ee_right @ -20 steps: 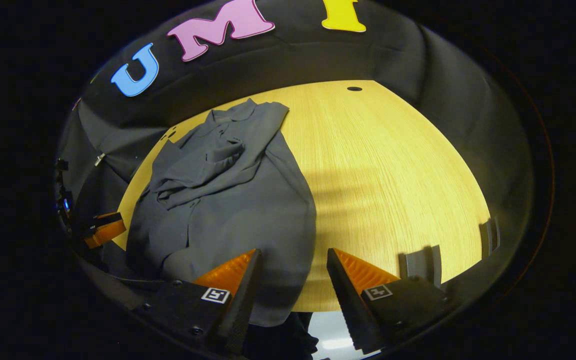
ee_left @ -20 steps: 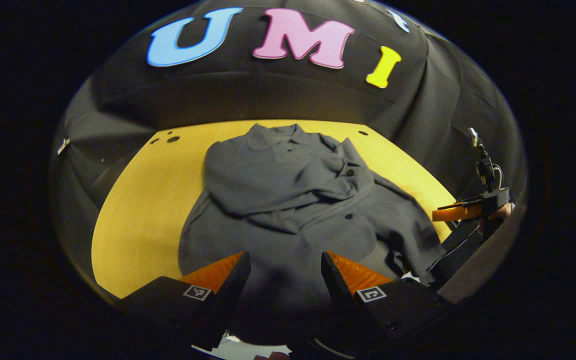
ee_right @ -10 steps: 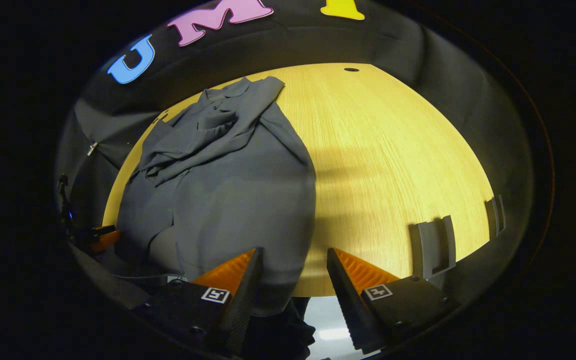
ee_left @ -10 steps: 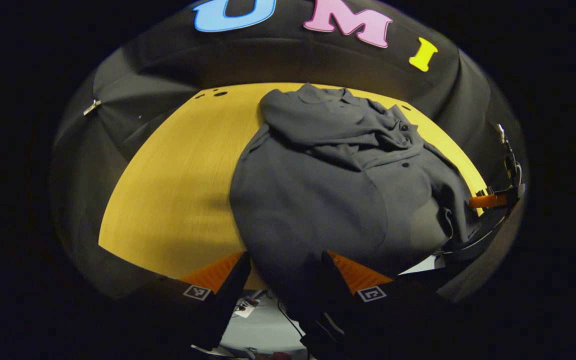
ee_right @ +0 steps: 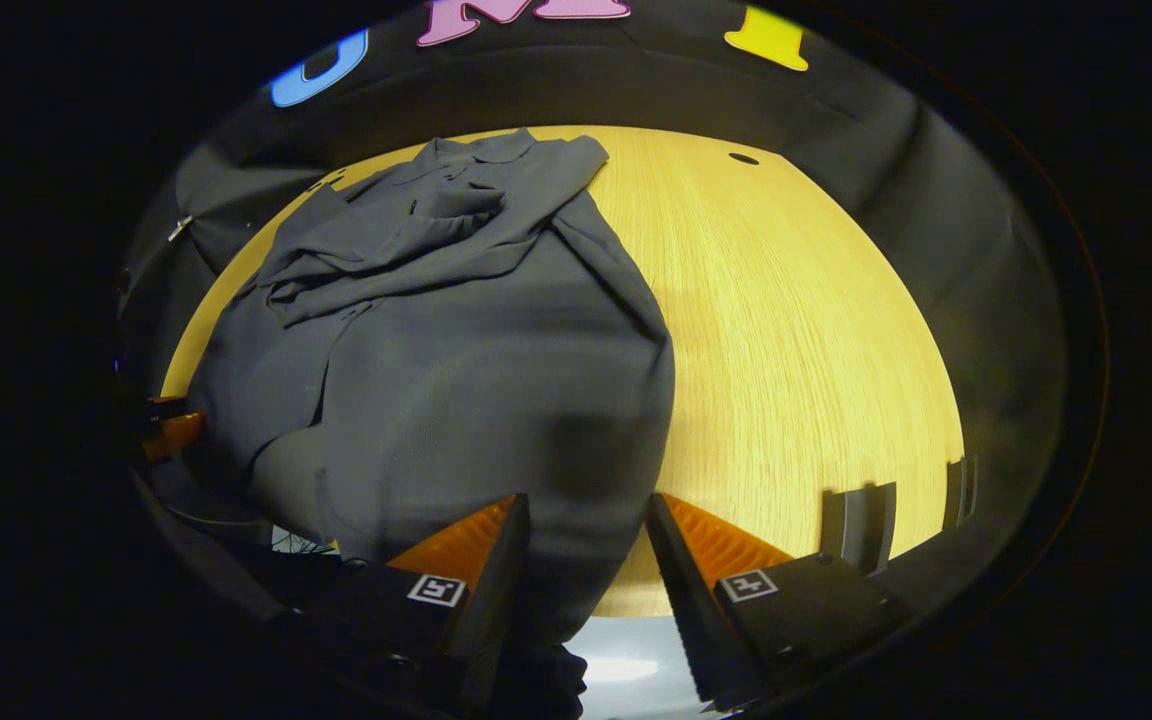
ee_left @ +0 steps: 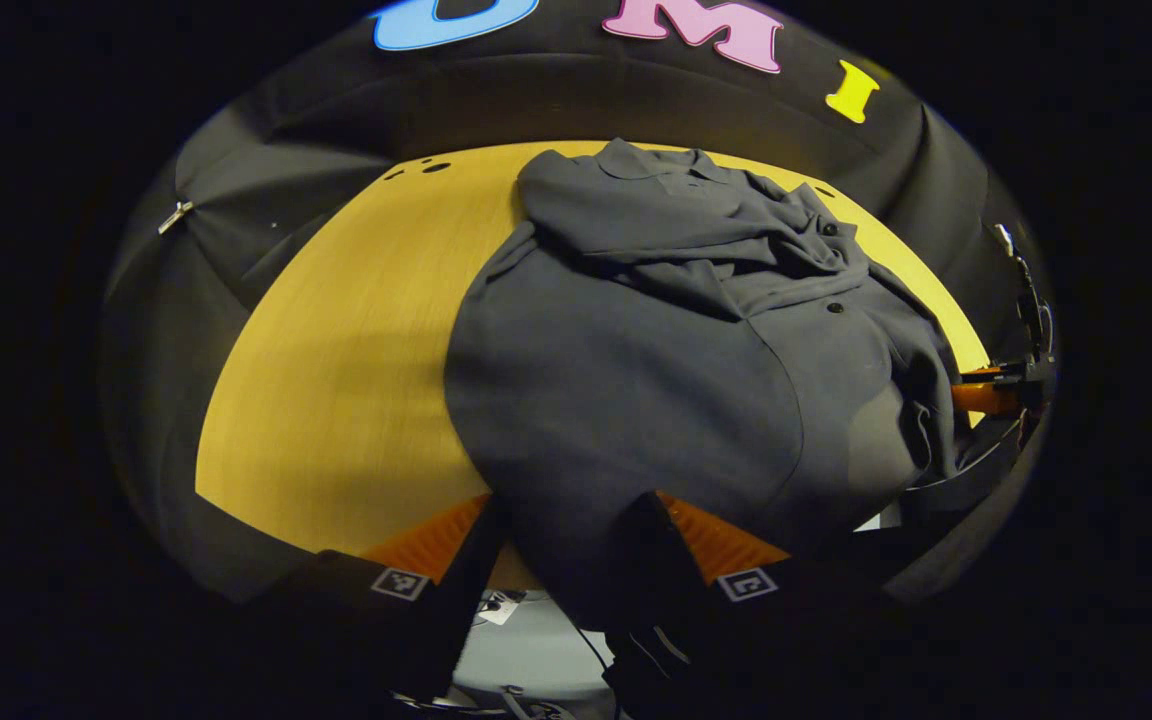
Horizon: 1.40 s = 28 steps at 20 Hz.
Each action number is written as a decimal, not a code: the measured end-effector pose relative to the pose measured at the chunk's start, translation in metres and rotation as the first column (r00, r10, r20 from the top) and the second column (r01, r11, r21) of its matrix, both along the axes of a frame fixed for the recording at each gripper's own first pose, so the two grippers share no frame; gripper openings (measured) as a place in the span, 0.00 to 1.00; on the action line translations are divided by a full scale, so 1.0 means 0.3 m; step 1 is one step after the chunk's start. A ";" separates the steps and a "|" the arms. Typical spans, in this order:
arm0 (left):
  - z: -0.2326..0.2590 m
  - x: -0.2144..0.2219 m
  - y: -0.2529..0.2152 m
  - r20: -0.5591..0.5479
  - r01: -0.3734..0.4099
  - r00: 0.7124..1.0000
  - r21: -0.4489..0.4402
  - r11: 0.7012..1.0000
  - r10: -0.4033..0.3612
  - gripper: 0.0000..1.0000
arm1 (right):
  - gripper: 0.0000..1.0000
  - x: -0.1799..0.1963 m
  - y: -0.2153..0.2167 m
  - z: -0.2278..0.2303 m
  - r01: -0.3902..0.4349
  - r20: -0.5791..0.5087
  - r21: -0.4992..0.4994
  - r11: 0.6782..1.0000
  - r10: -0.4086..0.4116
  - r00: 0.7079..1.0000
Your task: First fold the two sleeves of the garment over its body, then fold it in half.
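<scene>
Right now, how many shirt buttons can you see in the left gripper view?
2 clearly. One button sits by the bunched sleeves near the collar of the shirt; another button lies just below on the front. More may be hidden in the folds.

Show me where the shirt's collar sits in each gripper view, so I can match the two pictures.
Left gripper view: the collar lies at top centre, at the table's far edge.
Right gripper view: the collar lies at top, left of centre, at the same far edge.
Shared landmark: the folded sleeves bunched just below the collar on the grey shirt.
</scene>
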<state>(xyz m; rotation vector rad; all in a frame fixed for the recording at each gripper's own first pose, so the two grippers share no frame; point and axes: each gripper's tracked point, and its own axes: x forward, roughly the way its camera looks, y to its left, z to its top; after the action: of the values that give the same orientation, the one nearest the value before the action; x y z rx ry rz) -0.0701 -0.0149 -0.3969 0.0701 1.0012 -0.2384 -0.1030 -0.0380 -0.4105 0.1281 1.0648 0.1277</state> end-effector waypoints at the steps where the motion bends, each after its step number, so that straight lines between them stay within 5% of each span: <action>1: 0.009 0.017 -0.032 0.007 0.033 0.999 -0.022 0.999 -0.033 0.80 | 0.72 0.021 0.002 0.011 -0.001 0.019 0.008 1.000 0.001 1.000; 4: 0.010 0.088 -0.075 0.011 0.045 0.999 -0.052 0.998 -0.045 0.12 | 0.06 0.066 0.025 0.007 0.010 0.034 0.081 0.997 -0.013 0.999; 6: 0.031 0.114 -0.077 -0.011 0.021 1.000 -0.080 0.997 -0.022 0.06 | 0.06 0.073 0.021 0.027 0.003 0.033 0.103 0.995 -0.007 0.999; 14: 0.306 0.234 -0.084 0.143 -0.020 0.989 -0.169 0.985 0.045 0.05 | 0.05 0.214 -0.032 0.294 0.059 0.207 0.198 0.978 -0.101 0.973; 22: 0.613 0.478 -0.120 0.303 -0.041 0.944 -0.283 0.958 0.130 0.06 | 0.05 0.463 -0.040 0.616 0.035 0.415 0.256 0.966 -0.143 0.899; 28: 0.737 0.683 -0.104 0.393 -0.056 0.901 -0.312 0.948 0.183 0.05 | 0.05 0.667 -0.075 0.723 0.052 0.502 0.271 0.961 -0.187 0.844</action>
<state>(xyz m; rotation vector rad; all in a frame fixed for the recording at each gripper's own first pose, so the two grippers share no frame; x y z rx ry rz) 0.1349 -0.0462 -0.1757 -0.2069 0.5299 -0.2431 0.0970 -0.0604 -0.1936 0.3662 0.4842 0.1703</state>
